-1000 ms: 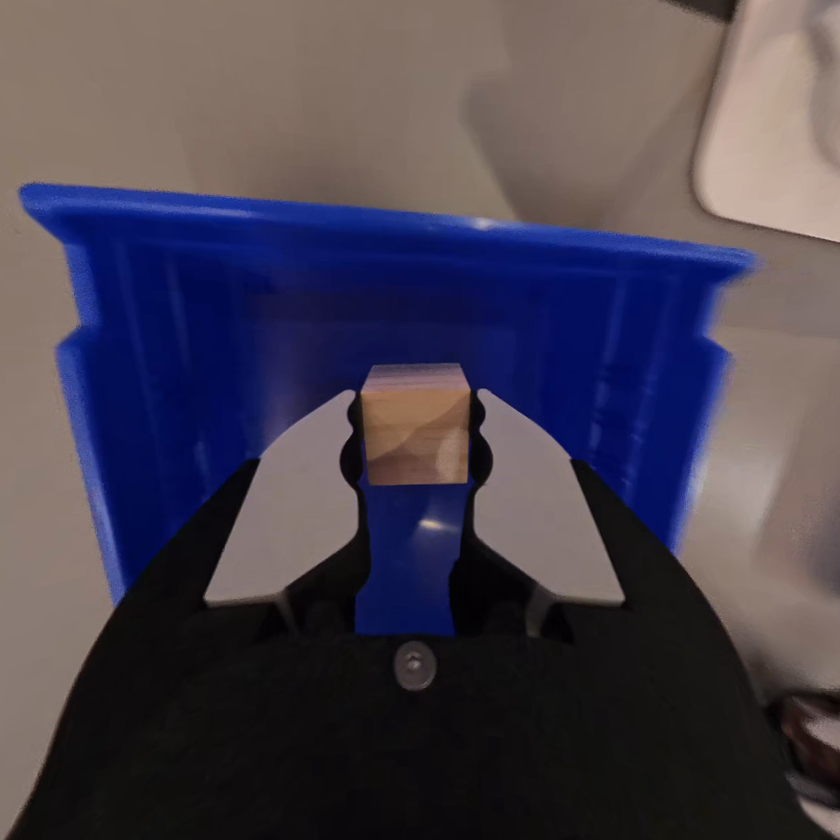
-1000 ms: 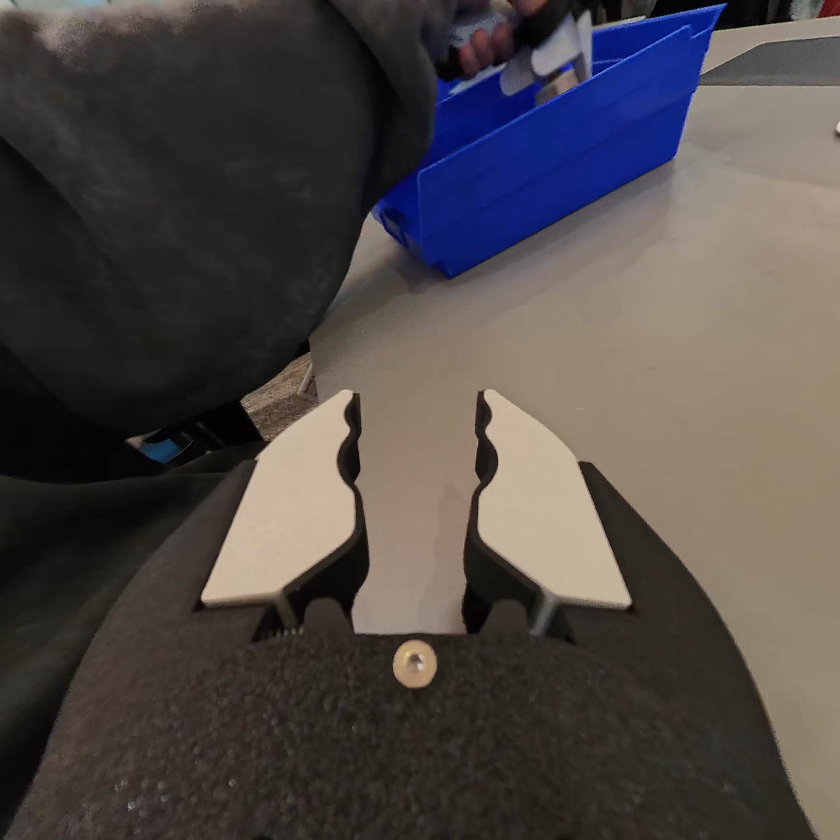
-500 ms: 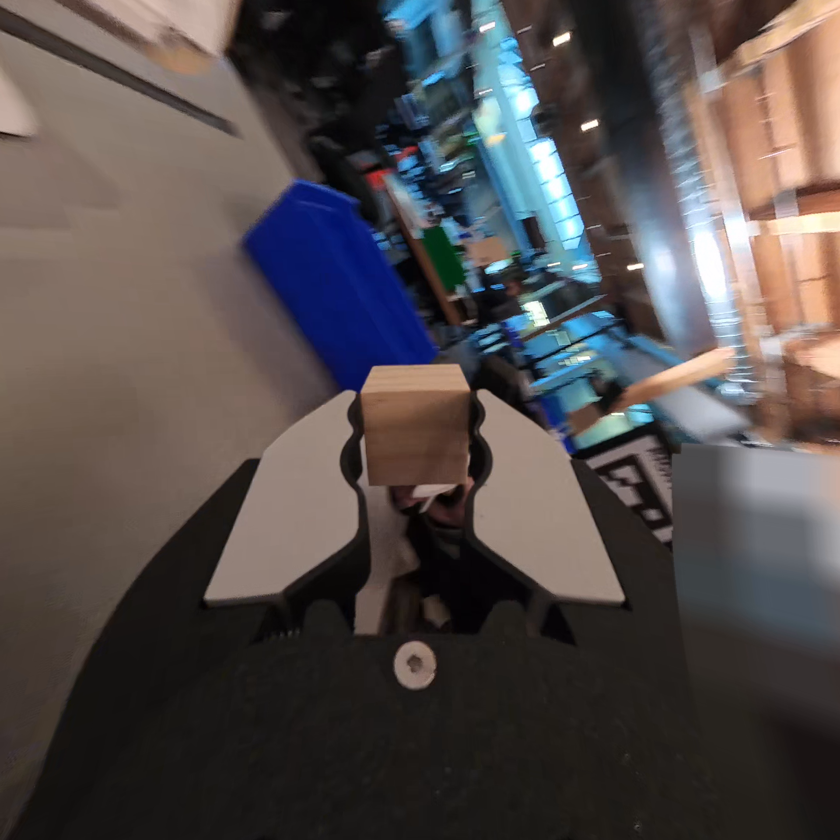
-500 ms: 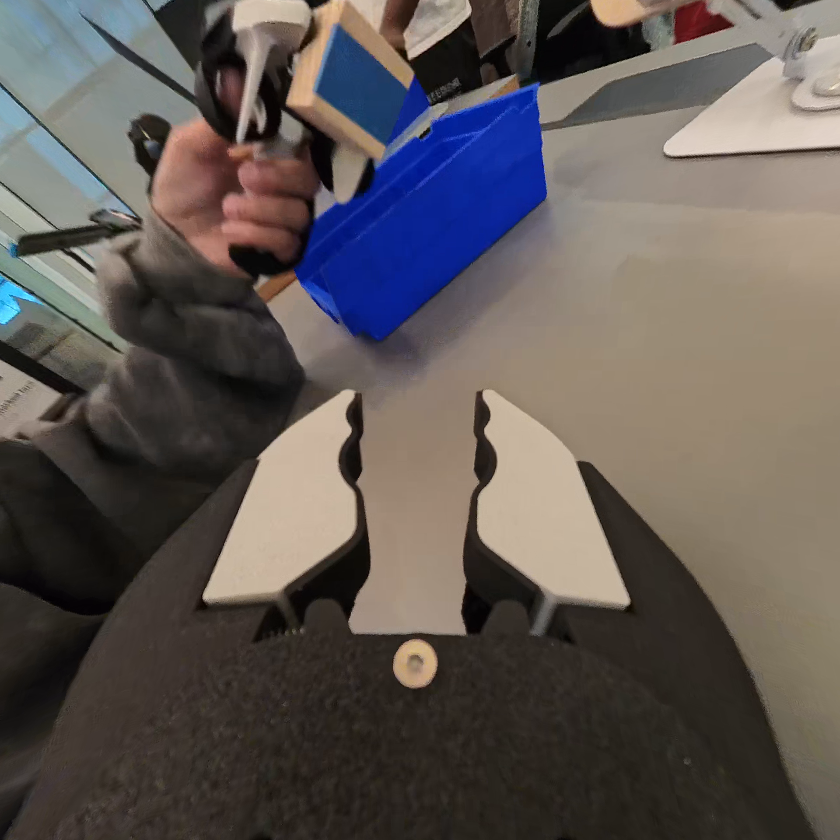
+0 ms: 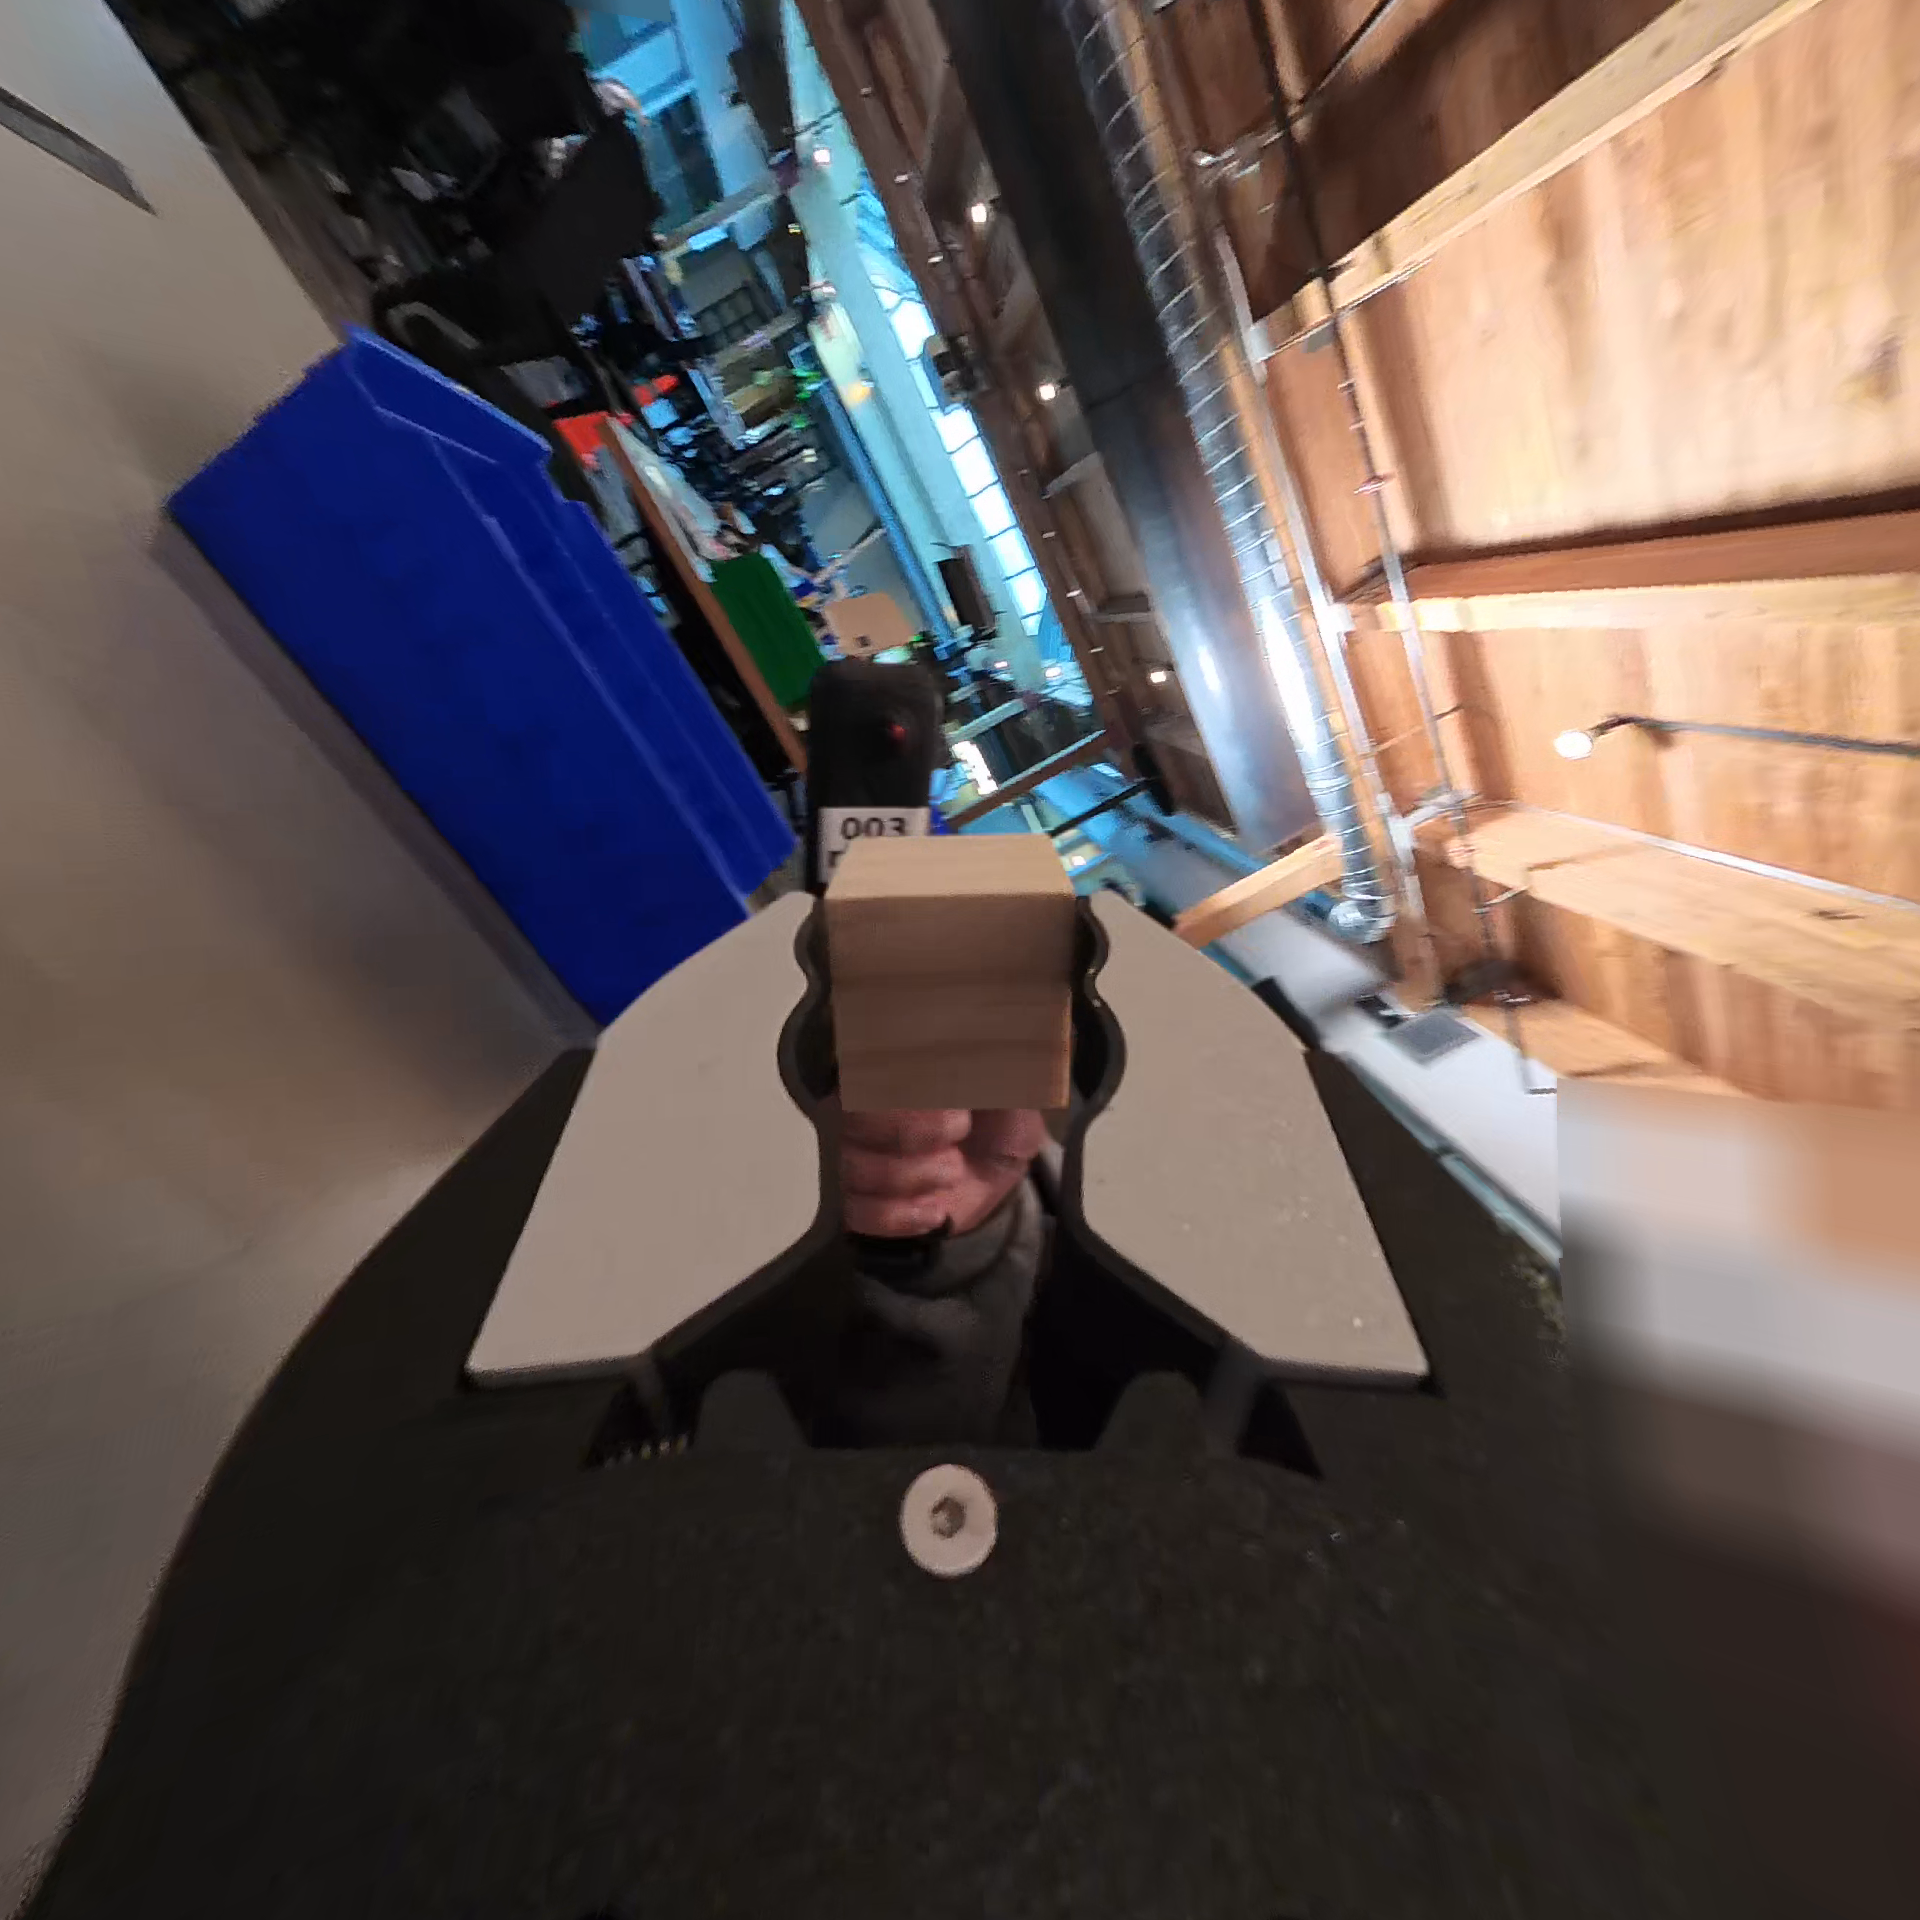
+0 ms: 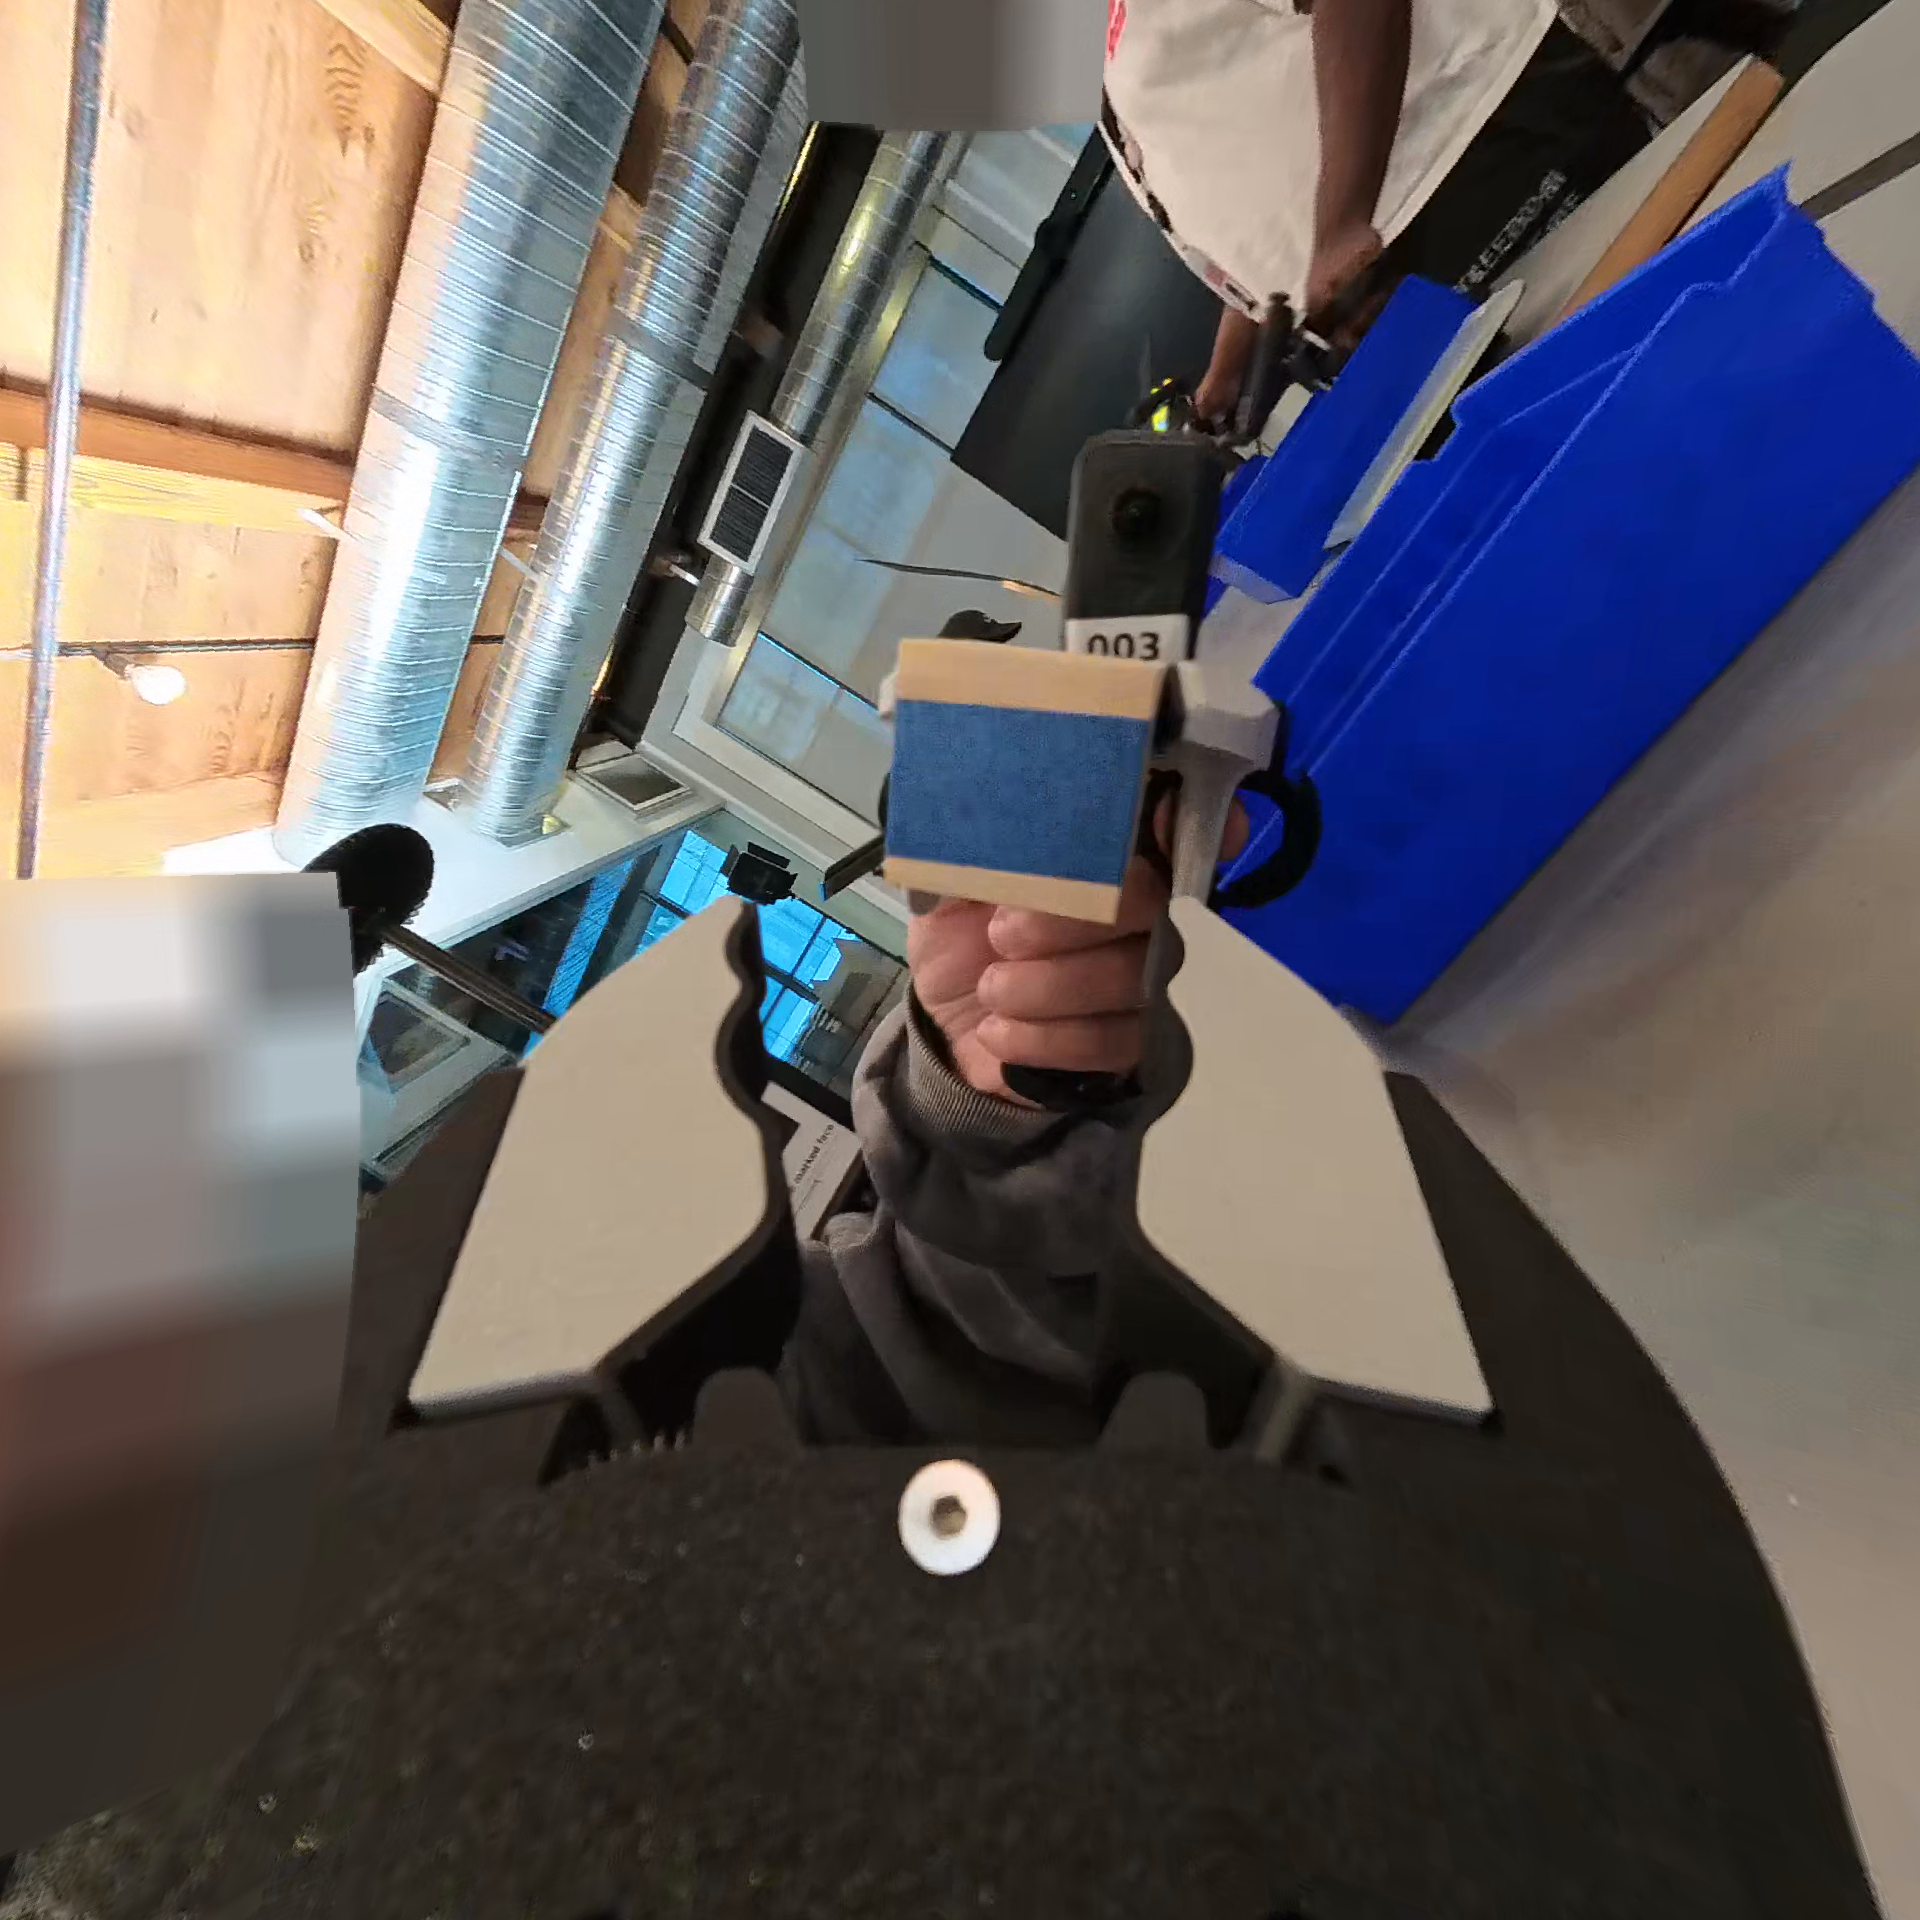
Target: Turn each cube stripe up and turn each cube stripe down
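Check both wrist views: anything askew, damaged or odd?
No damage or spills. Both views are rolled sideways, so the blue bin looks tilted. The left gripper holds the wooden cube in the air, blue stripe facing the open, empty right gripper.

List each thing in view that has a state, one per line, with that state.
left gripper: shut on the wooden cube, held up off the table.
wooden cube: clamped between the left fingers, blue stripe facing the right gripper's camera.
right gripper: open, empty, pointed at the cube.
blue bin: standing on the table, contents hidden.
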Tool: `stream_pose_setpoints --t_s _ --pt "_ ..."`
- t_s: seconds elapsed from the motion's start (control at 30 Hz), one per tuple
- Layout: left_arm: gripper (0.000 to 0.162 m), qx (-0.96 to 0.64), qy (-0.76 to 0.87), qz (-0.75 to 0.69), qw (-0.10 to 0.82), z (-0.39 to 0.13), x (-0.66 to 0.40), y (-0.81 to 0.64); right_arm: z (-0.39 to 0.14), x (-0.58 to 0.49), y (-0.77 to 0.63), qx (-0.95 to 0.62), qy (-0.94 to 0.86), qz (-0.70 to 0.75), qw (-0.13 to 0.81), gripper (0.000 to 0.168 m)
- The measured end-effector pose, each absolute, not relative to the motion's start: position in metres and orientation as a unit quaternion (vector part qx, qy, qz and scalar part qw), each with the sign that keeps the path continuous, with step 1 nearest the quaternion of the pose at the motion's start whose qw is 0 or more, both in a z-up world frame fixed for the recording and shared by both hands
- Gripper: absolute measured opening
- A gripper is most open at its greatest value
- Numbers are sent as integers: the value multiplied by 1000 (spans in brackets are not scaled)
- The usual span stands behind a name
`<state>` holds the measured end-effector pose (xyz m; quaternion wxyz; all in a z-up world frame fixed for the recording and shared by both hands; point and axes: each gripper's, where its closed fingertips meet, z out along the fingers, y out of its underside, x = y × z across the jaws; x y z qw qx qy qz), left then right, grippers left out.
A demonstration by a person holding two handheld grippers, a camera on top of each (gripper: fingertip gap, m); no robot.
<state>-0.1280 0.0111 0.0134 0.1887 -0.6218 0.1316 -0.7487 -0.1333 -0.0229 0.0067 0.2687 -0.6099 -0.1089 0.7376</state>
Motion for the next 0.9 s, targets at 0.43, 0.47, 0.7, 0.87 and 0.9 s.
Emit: stream_pose_setpoints --t_s 0.43,0.47,0.7,0.87,0.9 --pt "82 -683 177 -638 308 -17 -141 -5 -4 -113 -21 -639 -108 709 278 45" --pt "81 -682 186 -626 328 -22 -146 -12 -4 -110 -21 -645 -113 701 284 45" --pt "69 -666 307 -603 316 -69 -140 -111 45 12 16 -701 -120 542 448 45" --pt "67 -643 322 -630 293 -54 -143 -121 7 170 74 -853 -73 201 476 46" --pt "67 -643 329 -629 289 -55 -142 -122 -16 191 84 -882 -69 154 440 46"
